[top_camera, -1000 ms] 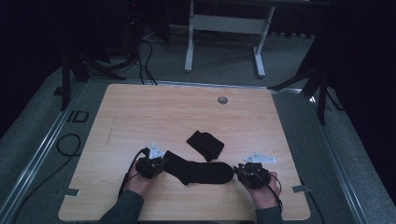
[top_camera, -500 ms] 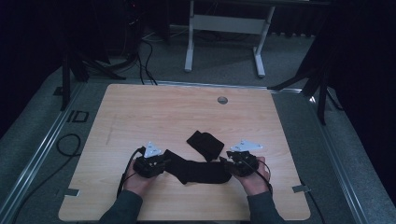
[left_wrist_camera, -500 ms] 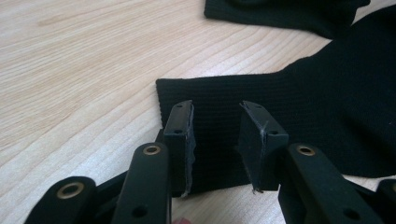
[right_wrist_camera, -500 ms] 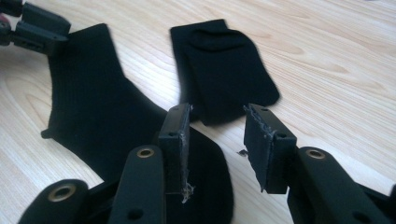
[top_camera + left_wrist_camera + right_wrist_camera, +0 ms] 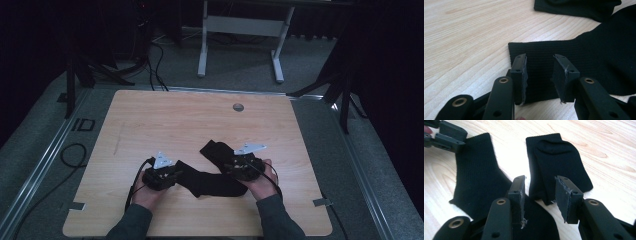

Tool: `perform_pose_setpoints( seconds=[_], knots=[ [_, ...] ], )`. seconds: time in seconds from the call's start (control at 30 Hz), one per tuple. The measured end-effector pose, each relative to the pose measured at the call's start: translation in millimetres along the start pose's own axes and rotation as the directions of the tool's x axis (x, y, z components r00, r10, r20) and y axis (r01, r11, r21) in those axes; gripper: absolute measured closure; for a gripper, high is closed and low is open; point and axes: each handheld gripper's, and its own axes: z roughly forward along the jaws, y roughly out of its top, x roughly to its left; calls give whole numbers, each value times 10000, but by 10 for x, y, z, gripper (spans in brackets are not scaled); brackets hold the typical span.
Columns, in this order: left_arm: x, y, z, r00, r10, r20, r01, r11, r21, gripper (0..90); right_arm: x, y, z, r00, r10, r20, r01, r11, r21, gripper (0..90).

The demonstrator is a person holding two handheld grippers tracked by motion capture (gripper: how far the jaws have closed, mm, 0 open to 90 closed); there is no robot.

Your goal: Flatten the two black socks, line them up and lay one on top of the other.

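High view shows a black sock (image 5: pixel 210 182) lying flat near the tabletop's near edge, stretched between the left gripper (image 5: pixel 172 176) and the right gripper (image 5: pixel 231 167). Both grippers' jaws have just been opening and now stand spread, pinching nothing. Its ribbed cuff (image 5: pixel 541 53) lies under the left gripper's pads. A folded sock (image 5: pixel 559 160) lies just beyond the right gripper's fingertips.

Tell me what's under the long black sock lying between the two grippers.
Bare wooden table shows all round the long sock. It lies flat, but whatever is directly beneath is covered. The folded sock sits beside it; whether they overlap is unclear.
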Motion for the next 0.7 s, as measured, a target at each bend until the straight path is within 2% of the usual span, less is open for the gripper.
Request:
perform_pose_setpoints(
  seconds=[0.3, 0.4, 0.43, 0.5, 0.7],
  knots=[
    [17, -7, -32, 9999, -92, -41, 92, 9999, -58, 641, -8, 203, 268, 9989, -455, -121, 462, 9970, 615, 624],
    [18, -7, -34, 9999, -124, -48, 124, 9999, -65, 641, -18, 250, 328, 9989, -424, -194, 437, 9964, 729, 639],
    [18, -7, -33, 9999, -144, -53, 143, 9999, -73, 642, -24, 333, 426, 9984, -501, -267, 523, 9944, 920, 667],
    [21, -6, -34, 9999, -141, -48, 141, 9999, -64, 642, -27, 362, 463, 9984, -488, -296, 515, 9941, 956, 680],
    [21, -6, -34, 9999, -160, -64, 159, 9998, -93, 642, -53, 549, 672, 9992, -325, -224, 351, 9912, 1279, 722]
  ],
)
